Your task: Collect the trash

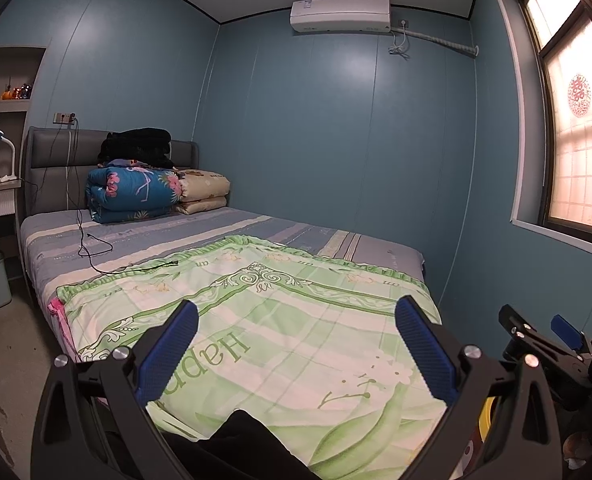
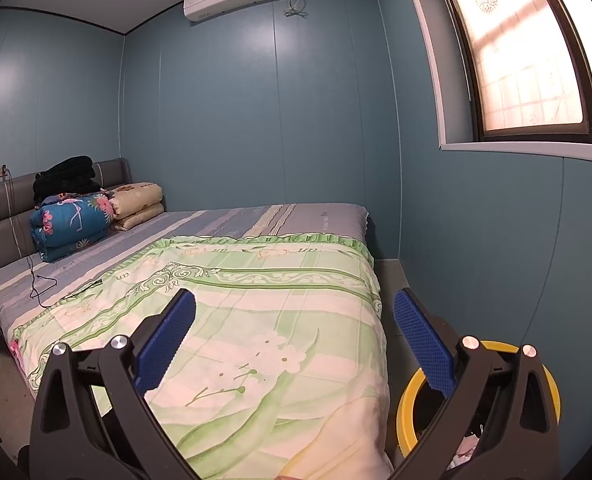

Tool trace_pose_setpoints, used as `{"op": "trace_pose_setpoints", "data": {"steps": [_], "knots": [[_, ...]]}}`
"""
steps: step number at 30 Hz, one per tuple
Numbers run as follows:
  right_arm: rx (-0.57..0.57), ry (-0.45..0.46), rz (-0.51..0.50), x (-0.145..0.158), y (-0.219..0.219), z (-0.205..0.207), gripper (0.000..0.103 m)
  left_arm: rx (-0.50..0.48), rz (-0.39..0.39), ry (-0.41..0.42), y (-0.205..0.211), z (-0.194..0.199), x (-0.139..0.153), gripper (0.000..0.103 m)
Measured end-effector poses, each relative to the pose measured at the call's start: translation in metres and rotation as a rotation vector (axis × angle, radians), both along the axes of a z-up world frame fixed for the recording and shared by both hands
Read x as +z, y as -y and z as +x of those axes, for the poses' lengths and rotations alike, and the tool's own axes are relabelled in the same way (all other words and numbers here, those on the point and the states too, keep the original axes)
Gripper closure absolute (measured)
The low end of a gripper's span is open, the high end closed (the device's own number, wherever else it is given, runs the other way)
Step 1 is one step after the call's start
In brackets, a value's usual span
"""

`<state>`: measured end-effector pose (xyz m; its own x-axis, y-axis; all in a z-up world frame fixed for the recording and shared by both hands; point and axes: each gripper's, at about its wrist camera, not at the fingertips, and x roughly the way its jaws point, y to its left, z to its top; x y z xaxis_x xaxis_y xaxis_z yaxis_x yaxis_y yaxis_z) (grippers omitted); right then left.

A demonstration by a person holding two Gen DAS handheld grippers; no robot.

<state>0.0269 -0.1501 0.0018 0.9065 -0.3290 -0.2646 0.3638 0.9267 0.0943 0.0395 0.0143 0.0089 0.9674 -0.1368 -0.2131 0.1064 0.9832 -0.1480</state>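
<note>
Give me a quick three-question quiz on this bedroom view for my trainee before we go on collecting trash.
1. True or false: the left gripper is shut on a piece of trash.
2. Which colour is the rim of the bin beside the foot of the bed? A red, B yellow, C white.
3. What lies loose on the striped sheet near the folded quilts?

Key
1. False: both it and the right gripper are open and hold nothing.
2. B.
3. A black cable, running down from the wall socket.
</note>
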Motion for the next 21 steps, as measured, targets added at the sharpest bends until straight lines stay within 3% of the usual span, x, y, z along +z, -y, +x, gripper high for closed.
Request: {"op": "trace_pose_setpoints", "data": {"steps": [21], "knots": [[-0.004, -0.011, 0.013, -0.0048, 0.0023, 0.0013, 0.008, -0.005, 0.006, -0.004, 0.0027, -0.0017, -0.0024, 0.008]]}}
